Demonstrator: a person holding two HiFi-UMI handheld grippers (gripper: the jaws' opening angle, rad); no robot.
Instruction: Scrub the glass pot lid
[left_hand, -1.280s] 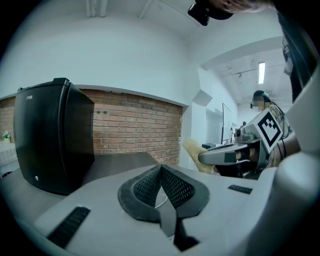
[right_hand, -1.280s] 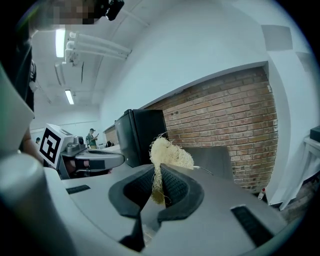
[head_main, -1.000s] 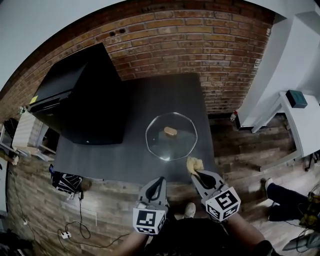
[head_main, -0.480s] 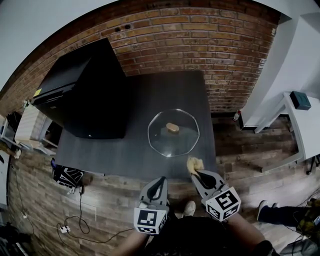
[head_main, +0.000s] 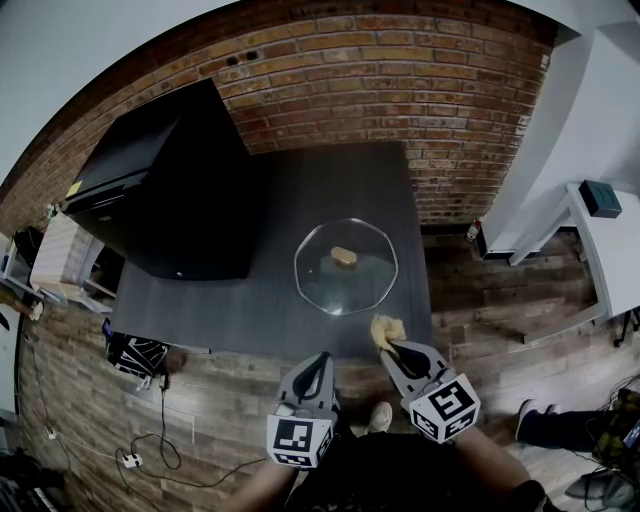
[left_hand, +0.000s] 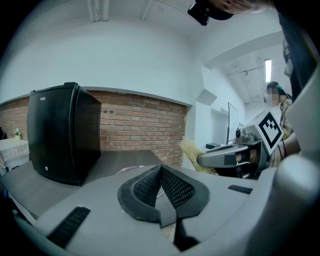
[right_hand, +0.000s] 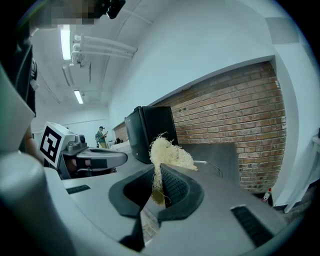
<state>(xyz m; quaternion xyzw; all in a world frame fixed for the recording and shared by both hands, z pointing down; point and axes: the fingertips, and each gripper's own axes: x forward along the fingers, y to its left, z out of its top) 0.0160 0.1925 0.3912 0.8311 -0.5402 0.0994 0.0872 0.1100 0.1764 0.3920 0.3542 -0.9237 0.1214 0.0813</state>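
Both jaws of the left gripper (left_hand: 160, 172) are pressed together with nothing between them. The right gripper (right_hand: 156, 176) is clamped on a pale yellow scrubber (right_hand: 167, 151), a loose fibrous wad that sticks up past the pads. The 2 grippers hang side by side at the near edge of the table (head_main: 330, 180).

The glass lid (head_main: 352, 287) lies flat on that dark table, toward the right side and close to the front edge, with its knob (head_main: 344, 256) up in the middle. From the head view the scrubber sits just beside the lid's near rim; I cannot tell whether it touches. A black cabinet (head_main: 165, 190) stands on the table's left, apart from the lid.

The lid looks stiff, smooth and fairly heavy for its size, and being glass it would chip or crack if knocked off the near edge. On a bare tabletop it will probably slide or spin once the scrubber pushes on it. The knob is the only raised part, so that is likely the place to pinch it, and the empty left gripper would have to open first. The scrubber is soft and light, so it should flatten against the glass, with the pressure coming from the gripper.
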